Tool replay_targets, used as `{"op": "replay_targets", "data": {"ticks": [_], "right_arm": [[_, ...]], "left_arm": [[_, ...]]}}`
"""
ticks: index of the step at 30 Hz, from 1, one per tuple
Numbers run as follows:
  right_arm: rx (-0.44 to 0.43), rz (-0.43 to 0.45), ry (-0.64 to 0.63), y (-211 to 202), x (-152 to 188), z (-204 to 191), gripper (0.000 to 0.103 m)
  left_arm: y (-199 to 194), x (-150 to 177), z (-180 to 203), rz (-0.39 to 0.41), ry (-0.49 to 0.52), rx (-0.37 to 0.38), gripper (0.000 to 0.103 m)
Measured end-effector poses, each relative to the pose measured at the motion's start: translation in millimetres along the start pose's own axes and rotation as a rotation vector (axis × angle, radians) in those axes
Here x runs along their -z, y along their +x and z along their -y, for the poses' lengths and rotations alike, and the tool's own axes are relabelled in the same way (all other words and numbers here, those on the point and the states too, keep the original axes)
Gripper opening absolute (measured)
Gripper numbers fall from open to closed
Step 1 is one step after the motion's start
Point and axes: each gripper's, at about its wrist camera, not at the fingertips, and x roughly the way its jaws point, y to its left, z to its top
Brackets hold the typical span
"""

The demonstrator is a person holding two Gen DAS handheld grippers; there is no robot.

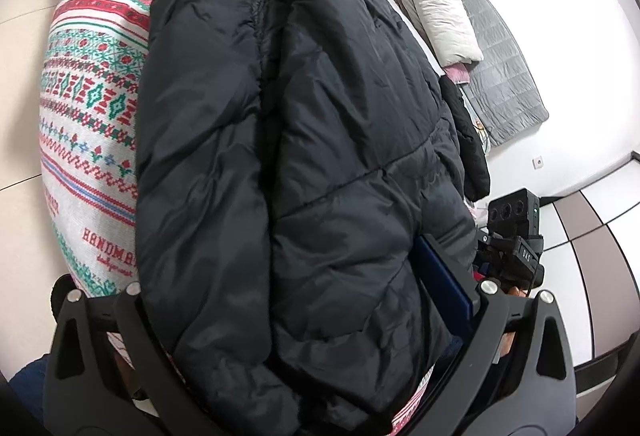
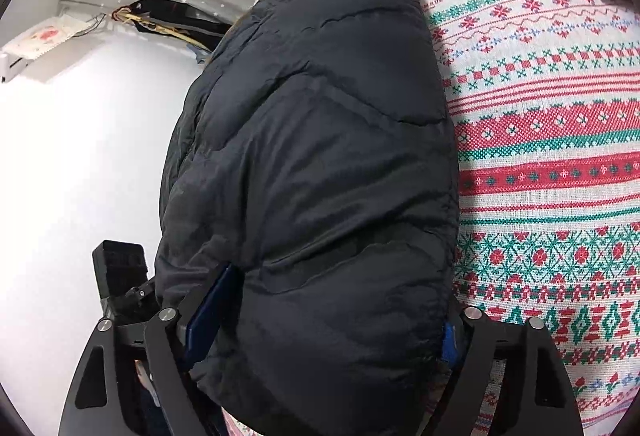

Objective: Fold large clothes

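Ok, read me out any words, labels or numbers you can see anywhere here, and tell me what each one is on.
"HANDMA", cut off by the black puffer jacket: red print on the red, green and white patterned knit blanket.
Script line beneath it: too blurred to read.
"HANDMADE", upside down: repeated on that blanket in the right wrist view.
"DAS": on the black right gripper, roughly legible.

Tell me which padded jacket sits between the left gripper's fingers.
The black puffer jacket on the patterned cloth; the cream quilted jacket lies farther off, untouched.
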Motion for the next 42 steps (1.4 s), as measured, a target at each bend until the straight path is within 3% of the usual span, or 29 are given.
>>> {"op": "replay_targets", "data": {"ticks": [8,16,21,26,33,37,42], "right_arm": [[0.058,0.035,-0.094,-7,3,-17,0.065],[0.118,0.073,-0.163,-7,8,-39,0.054],[0.172,0.107,-0.228,-12,11,-47,0.045],[0.278,0.159,-0.347,-12,24,-76,0.040],[0.340,0.185,-0.409,-10,32,-89,0.037],[0.365,0.197,-0.434,-8,36,-90,0.036],[0.375,0.196,-0.441,-6,36,-92,0.035]], "left_arm": [[-2,2,-4,0.022,-0.020,-0.014,0.090],[-5,5,2,0.043,0.003,-0.047,0.085],[-7,5,13,0.070,0.047,-0.080,0.067],[-9,2,15,0.088,0.045,-0.082,0.057],[-12,2,28,0.122,0.105,-0.111,0.044],[-7,1,31,0.121,0.101,-0.110,0.043],[-1,0,15,0.099,0.026,-0.090,0.056]]}}
